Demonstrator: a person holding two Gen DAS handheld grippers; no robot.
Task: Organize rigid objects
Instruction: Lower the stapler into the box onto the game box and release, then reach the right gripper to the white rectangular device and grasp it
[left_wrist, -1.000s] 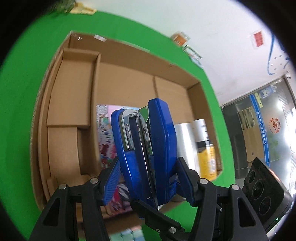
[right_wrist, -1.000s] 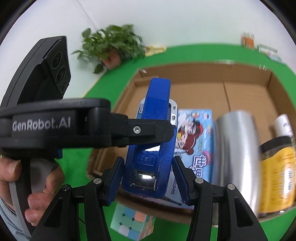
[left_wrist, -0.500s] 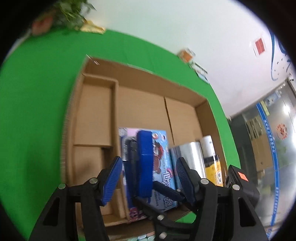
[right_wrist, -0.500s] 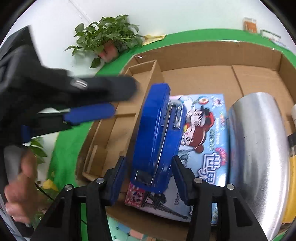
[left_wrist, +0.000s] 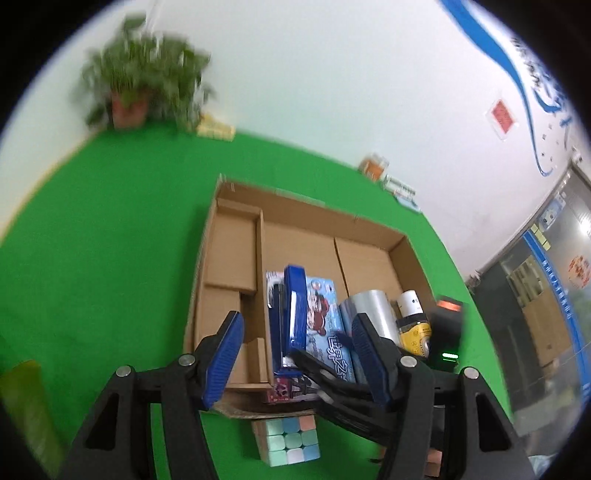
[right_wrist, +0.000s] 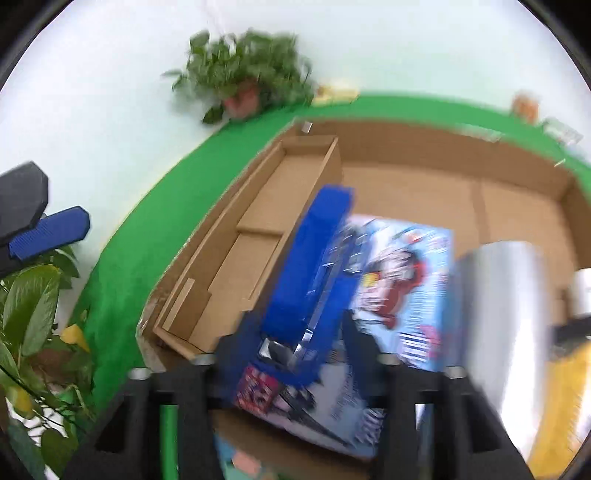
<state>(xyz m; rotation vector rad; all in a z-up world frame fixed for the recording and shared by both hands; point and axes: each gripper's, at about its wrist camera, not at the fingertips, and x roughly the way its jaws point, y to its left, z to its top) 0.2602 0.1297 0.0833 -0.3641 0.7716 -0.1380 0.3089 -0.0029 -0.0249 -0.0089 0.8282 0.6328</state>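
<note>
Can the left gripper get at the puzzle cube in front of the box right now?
Probably yes. The left gripper is open and holds nothing, and the puzzle cube sits on the green cloth just outside the cardboard box, with nothing over it. The right gripper, at the blue stapler, crosses close above.

Bright even light, fisheye bending at edges, heavy motion blur on right wrist view

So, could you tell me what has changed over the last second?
The left gripper let go of the blue stapler and backed away, open; the right gripper carried it down into the cardboard box. The box's other contents stayed put.
</note>
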